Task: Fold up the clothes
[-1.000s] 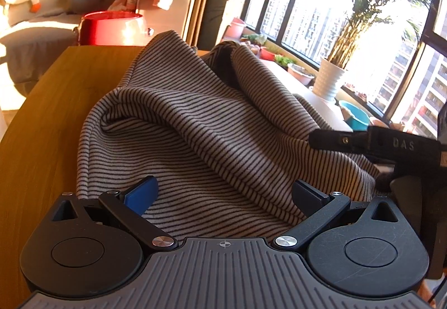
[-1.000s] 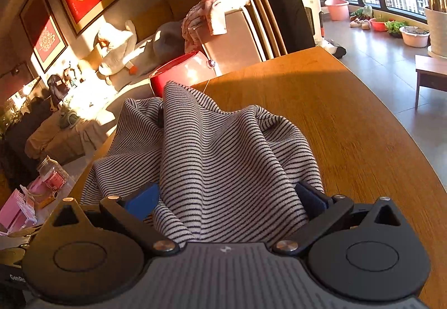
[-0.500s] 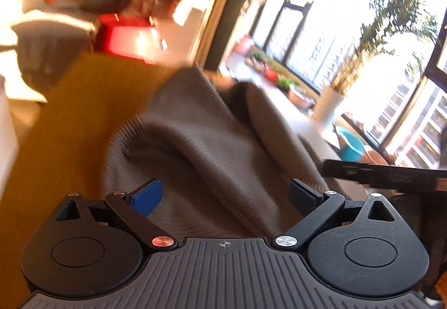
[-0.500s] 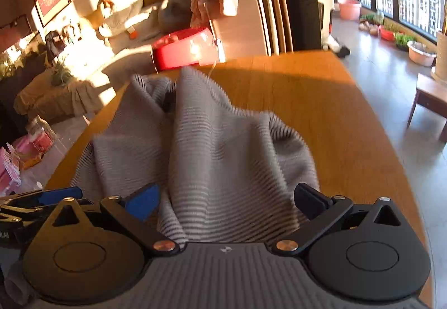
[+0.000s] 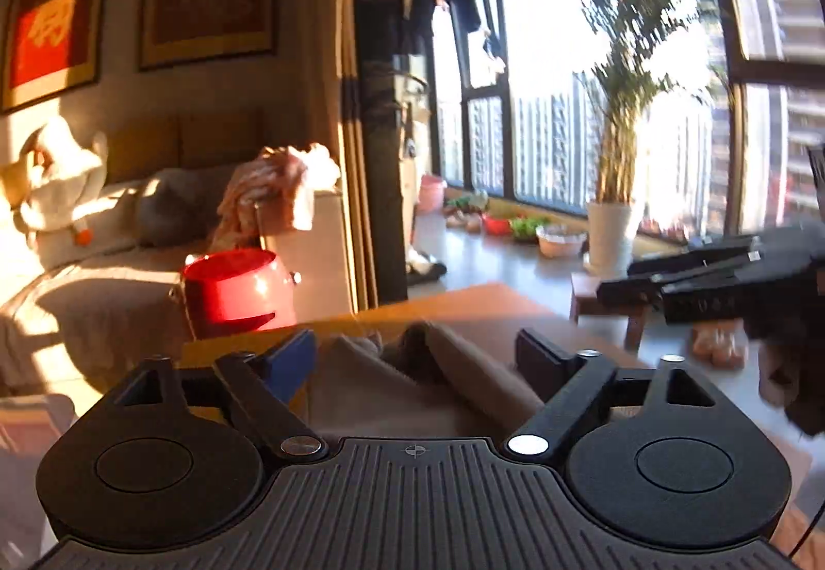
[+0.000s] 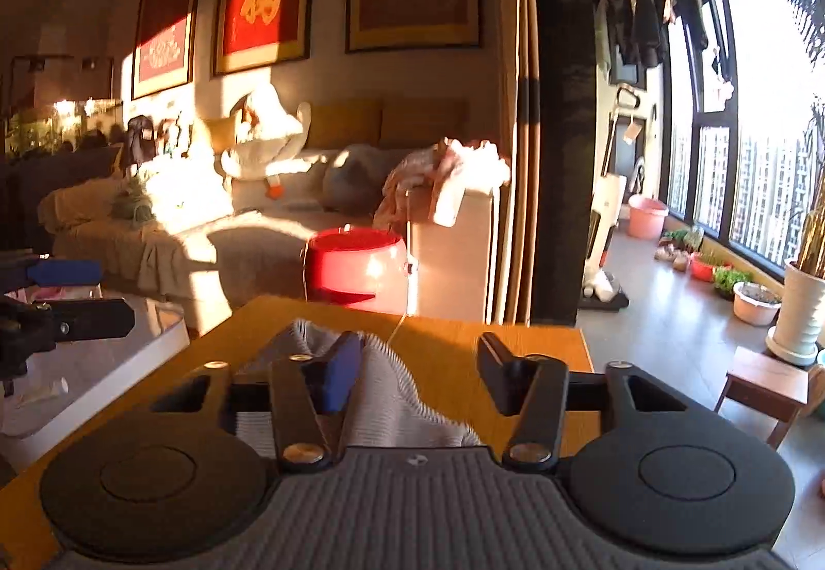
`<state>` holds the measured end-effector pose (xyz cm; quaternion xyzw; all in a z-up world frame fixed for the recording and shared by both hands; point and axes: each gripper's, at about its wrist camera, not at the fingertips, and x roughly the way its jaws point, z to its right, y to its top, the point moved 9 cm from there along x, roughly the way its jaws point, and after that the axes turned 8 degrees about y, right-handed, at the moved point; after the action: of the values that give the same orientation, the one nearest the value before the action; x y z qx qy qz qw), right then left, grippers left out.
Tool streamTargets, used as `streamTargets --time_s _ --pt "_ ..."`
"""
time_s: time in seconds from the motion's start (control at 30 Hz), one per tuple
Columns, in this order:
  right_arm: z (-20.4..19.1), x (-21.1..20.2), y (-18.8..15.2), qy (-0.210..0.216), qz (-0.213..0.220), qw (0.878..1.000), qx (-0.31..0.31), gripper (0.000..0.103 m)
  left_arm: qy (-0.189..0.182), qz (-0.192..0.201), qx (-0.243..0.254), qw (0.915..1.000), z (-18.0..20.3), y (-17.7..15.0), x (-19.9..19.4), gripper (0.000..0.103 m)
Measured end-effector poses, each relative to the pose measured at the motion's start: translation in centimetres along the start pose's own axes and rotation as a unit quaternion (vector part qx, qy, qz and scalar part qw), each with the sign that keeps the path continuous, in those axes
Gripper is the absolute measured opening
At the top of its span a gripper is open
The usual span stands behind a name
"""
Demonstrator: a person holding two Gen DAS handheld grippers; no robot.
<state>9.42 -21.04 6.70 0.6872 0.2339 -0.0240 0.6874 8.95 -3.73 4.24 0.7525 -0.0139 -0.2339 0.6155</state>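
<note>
Left wrist view shows the striped garment (image 5: 412, 379) bunched low in the middle of the frame, lying on the wooden desk (image 5: 479, 302) between the spread fingers of the left tool (image 5: 417, 358), which stands apart and grips nothing. In the right wrist view the same cloth (image 6: 392, 389) rises in a ridge between the parted fingers of the right tool (image 6: 412, 374), also empty. The knit looks light, soft and limp, so it would likely sag and slide rather than hold a crease; a hem or corner at the cloth's edge seems the best hold, though blur hides where those edges run. The desk top looks smooth and bare around the cloth. Beyond it stand a red pot (image 6: 356, 265), a sunlit sofa (image 6: 170, 219), and tall windows (image 5: 593, 106) at right.
</note>
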Motion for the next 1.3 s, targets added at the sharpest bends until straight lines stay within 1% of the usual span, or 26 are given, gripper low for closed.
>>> streamTargets --time_s 0.03,0.1,0.13,0.17,0.23,0.33,0.43,0.5,0.63,0.8,0.87,0.93,0.97,1.0,1.03,1.07,1.13,1.17,1.23,1.27,1.3 --pt "0.1 0.6 -1.0 0.005 -0.029 1.0 0.002 0.045 -0.011 -0.02 0.02 0.9995 1.1 -1.4 0.8 0.067" --pt "0.6 2.0 -2.7 0.015 -0.07 0.997 0.01 0.045 -0.036 -0.057 0.06 0.9959 3.1 -4.2 2.3 0.068" --pt "0.9 2.6 -3.5 0.02 -0.088 0.996 0.017 0.045 -0.052 -0.068 0.076 0.9934 4.0 -5.4 2.9 0.069" --pt "1.2 3.2 -4.2 0.026 -0.103 0.994 0.028 0.045 -0.064 -0.075 0.094 0.9907 4.9 -6.5 3.5 0.074" --pt "2.1 4.2 -5.2 0.041 -0.116 0.99 0.071 0.045 -0.078 -0.086 0.123 0.9857 6.0 -8.0 4.7 0.078" --pt "2.5 6.0 -6.2 0.052 -0.123 0.986 0.102 0.045 -0.088 -0.098 0.158 0.9785 7.1 -9.9 6.5 0.081" --pt "2.5 8.7 -6.9 0.063 -0.128 0.984 0.108 0.045 -0.08 -0.115 0.149 0.9789 7.0 -10.7 8.4 0.085" --pt "2.6 10.5 -7.6 0.069 -0.137 0.981 0.123 0.045 -0.072 -0.123 0.133 0.9809 6.4 -10.8 9.0 0.088" --pt "2.6 12.8 -8.8 0.076 -0.147 0.976 0.14 0.046 -0.053 -0.14 0.108 0.9829 4.8 -10.8 9.1 0.088" --pt "2.5 13.9 -9.5 0.084 -0.141 0.977 0.139 0.052 -0.026 -0.152 0.078 0.985 2.7 -10.5 9.0 0.087" --pt "2.4 13.9 -9.7 0.085 -0.135 0.978 0.134 0.053 -0.015 -0.154 0.052 0.9866 1.6 -10.2 8.9 0.086" --pt "2.4 13.7 -9.8 0.086 -0.128 0.979 0.132 0.054 -0.01 -0.155 -0.004 0.9878 0.0 -9.7 9.0 0.086" --pt "2.4 13.6 -9.8 0.087 -0.125 0.979 0.133 0.054 -0.013 -0.159 -0.042 0.9863 -1.1 -9.7 9.2 0.086" --pt "2.5 13.5 -9.8 0.089 -0.122 0.979 0.137 0.054 -0.018 -0.168 -0.084 0.982 -2.2 -9.9 9.6 0.085" --pt "2.6 13.4 -9.8 0.09 -0.119 0.979 0.141 0.054 -0.023 -0.18 -0.121 0.9758 -3.0 -10.2 10.1 0.081" --pt "2.7 13.3 -9.8 0.092 -0.116 0.978 0.144 0.054 -0.032 -0.187 -0.148 0.9706 -3.5 -10.5 10.7 0.079" --pt "2.8 13.2 -9.9 0.093 -0.114 0.978 0.149 0.054 -0.049 -0.199 -0.197 0.9587 -4.2 -10.7 11.8 0.08" --pt "2.8 13.2 -9.9 0.094 -0.113 0.977 0.151 0.055 -0.061 -0.201 -0.21 0.9549 -4.0 -10.5 12.3 0.08" --pt "2.9 13.1 -9.9 0.096 -0.112 0.977 0.155 0.055 -0.1 -0.207 -0.241 0.9429 -3.0 -10.0 13.3 0.08" --pt "2.9 13.1 -10.0 0.096 -0.111 0.977 0.158 0.055 -0.104 -0.211 -0.248 0.9399 -2.5 -9.8 13.9 0.078" --pt "3.0 13.1 -10.0 0.097 -0.11 0.976 0.16 0.055 -0.092 -0.213 -0.243 0.9419 -2.3 -9.5 14.4 0.075"
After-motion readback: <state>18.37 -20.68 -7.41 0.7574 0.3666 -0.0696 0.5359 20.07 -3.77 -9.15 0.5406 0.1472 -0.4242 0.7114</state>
